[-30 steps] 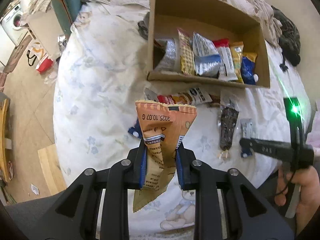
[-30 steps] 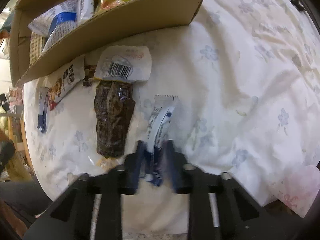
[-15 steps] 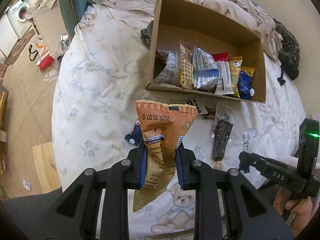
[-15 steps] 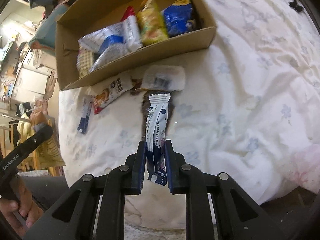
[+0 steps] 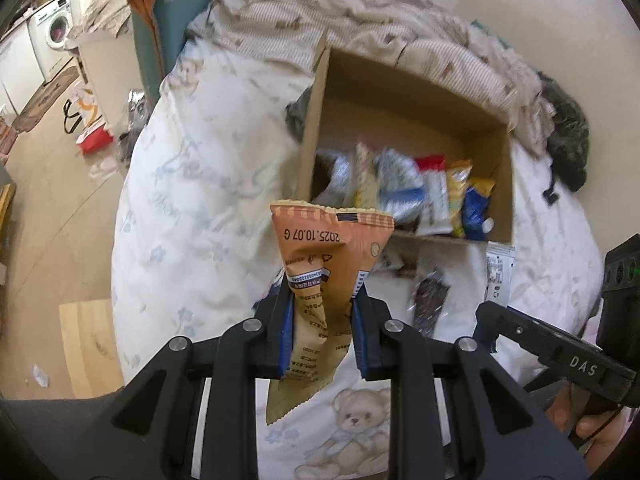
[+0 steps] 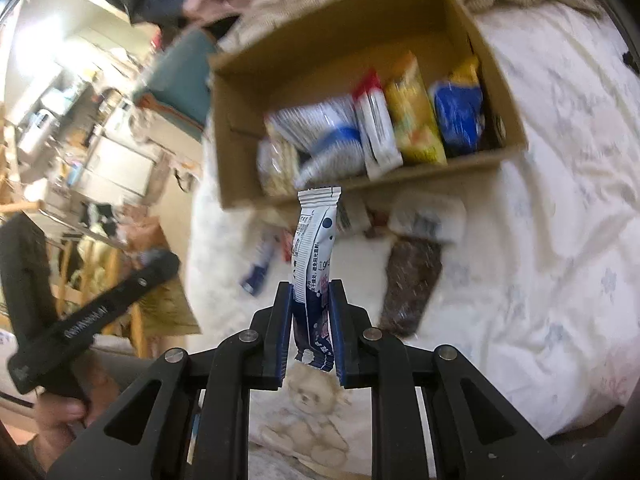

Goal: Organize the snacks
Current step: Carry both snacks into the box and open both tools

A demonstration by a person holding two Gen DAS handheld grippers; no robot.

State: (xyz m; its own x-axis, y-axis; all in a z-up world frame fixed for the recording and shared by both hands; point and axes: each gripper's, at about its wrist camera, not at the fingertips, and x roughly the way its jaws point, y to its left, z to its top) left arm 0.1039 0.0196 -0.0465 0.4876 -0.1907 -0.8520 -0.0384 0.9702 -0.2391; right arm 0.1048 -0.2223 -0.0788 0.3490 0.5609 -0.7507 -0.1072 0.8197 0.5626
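My left gripper (image 5: 322,300) is shut on an orange snack bag (image 5: 328,256) and holds it upright above the bed, short of the cardboard box (image 5: 404,92). My right gripper (image 6: 310,292) is shut on a slim white and blue stick packet (image 6: 314,240), held up in front of the same box (image 6: 340,36). The box holds several snack packs standing in a row (image 6: 376,128). On the bed before the box lie a dark brown packet (image 6: 412,280), a clear packet (image 6: 428,216) and a small blue packet (image 6: 258,264).
The bed has a white flowered sheet (image 5: 192,184) with a teddy bear print (image 5: 352,416). A crumpled blanket (image 5: 400,40) lies behind the box. The bed's left edge drops to the floor (image 5: 48,200). The other gripper shows at the right (image 5: 560,356).
Both grippers have risen and pulled back from the bed. The right one closed on the stick packet and lifted it off the sheet. The orange bag stays gripped.
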